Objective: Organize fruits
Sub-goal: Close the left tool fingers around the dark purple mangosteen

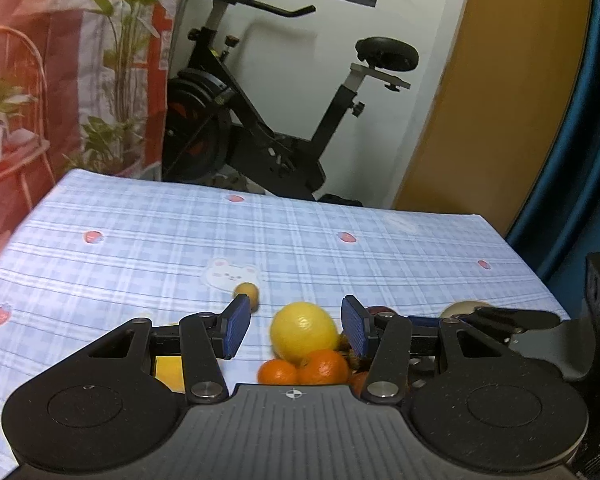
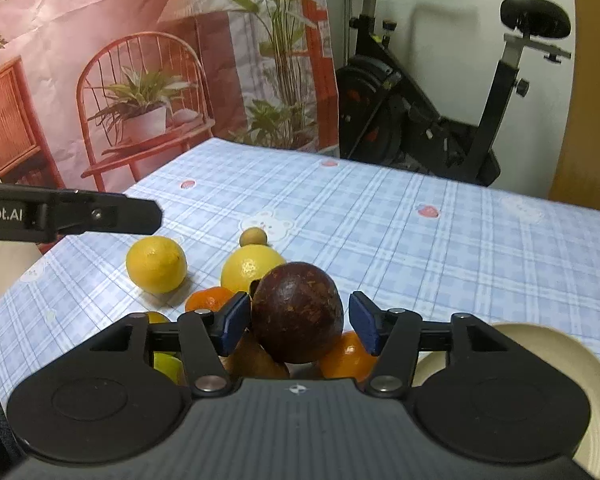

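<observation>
The right gripper (image 2: 298, 322) was released around a brown fruit (image 2: 298, 316) just left of the plate (image 2: 576, 356). The left gripper (image 1: 296, 330) was released over a lemon (image 1: 303, 330).

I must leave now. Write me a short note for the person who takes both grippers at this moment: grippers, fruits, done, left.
Left gripper: open, empty, above a lemon and tangerines.
Right gripper: open around the dark brown fruit; a gap shows at the right pad, so no grip.
Fruits: second lemon, a small tan fruit and more tangerines lie clustered on the checked cloth.
Done: nothing visibly sorted.
Left: the cream plate shows no fruit in its visible part; all fruits remain.
</observation>
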The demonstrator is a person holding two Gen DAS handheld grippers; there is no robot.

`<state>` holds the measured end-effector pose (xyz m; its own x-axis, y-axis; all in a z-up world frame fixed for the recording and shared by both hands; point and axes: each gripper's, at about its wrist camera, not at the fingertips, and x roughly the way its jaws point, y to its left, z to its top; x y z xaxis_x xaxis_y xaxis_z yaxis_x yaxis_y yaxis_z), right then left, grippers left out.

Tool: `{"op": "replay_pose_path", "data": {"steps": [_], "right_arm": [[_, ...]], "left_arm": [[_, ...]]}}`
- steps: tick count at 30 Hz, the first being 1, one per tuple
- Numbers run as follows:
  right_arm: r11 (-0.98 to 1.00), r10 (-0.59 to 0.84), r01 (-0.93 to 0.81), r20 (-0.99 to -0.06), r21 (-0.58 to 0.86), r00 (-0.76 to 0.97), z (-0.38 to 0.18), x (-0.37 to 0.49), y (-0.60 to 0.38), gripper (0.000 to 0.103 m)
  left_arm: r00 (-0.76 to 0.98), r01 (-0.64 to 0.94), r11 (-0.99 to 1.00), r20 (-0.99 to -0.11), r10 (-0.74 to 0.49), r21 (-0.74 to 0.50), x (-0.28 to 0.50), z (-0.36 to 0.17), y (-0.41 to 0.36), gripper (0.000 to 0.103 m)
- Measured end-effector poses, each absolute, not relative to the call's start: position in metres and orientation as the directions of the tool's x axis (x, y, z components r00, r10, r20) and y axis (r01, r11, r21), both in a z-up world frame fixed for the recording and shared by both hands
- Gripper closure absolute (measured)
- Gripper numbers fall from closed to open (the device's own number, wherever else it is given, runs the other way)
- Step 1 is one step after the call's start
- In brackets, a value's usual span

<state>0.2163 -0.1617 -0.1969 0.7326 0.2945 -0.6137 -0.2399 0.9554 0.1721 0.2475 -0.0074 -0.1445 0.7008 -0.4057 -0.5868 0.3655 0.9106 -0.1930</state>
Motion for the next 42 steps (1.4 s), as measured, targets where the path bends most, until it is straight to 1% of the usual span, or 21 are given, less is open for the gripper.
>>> {"op": "replay_pose_path", "data": {"steps": [5, 10, 14, 18, 25, 31, 40, 42], "right_arm": [[0.946, 0.324, -0.246, -0.619, 0.210, 0.716, -0.201, 0.222, -0.166, 0.043], [0.938, 0.344, -0.236, -0.601, 0.255, 0.721, -0.203, 0.219, -0.174, 0.046], [0.933, 0.353, -0.227, -0.590, 0.279, 0.726, -0.203, 0.217, -0.178, 0.046], [0.933, 0.353, -0.224, -0.582, 0.283, 0.733, -0.203, 0.214, -0.180, 0.046], [0.934, 0.351, -0.234, -0.569, 0.271, 0.744, -0.203, 0.210, -0.180, 0.047], [0.922, 0.372, -0.231, -0.553, 0.309, 0.745, -0.205, 0.206, -0.187, 0.047], [0.915, 0.388, -0.241, -0.540, 0.324, 0.747, -0.205, 0.204, -0.190, 0.047], [0.910, 0.395, -0.241, -0.533, 0.336, 0.748, -0.205, 0.202, -0.192, 0.047]], "left_arm": [[0.677, 0.374, 0.903, -0.602, -0.423, -0.213, 0.254, -0.152, -0.008, 0.050], [0.655, 0.387, 0.891, -0.609, -0.448, -0.239, 0.258, -0.155, -0.010, 0.050], [0.613, 0.395, 0.865, -0.613, -0.498, -0.308, 0.265, -0.159, -0.014, 0.050], [0.556, 0.390, 0.826, -0.611, -0.564, -0.407, 0.275, -0.163, -0.022, 0.050], [0.487, 0.421, 0.799, -0.636, -0.599, -0.431, 0.287, -0.176, -0.046, 0.050], [0.456, 0.398, 0.790, -0.647, -0.612, -0.467, 0.296, -0.186, -0.047, 0.050], [0.407, 0.409, 0.766, -0.653, -0.639, -0.496, 0.302, -0.192, -0.052, 0.050], [0.406, 0.422, 0.765, -0.653, -0.639, -0.487, 0.300, -0.192, -0.054, 0.050]]}}
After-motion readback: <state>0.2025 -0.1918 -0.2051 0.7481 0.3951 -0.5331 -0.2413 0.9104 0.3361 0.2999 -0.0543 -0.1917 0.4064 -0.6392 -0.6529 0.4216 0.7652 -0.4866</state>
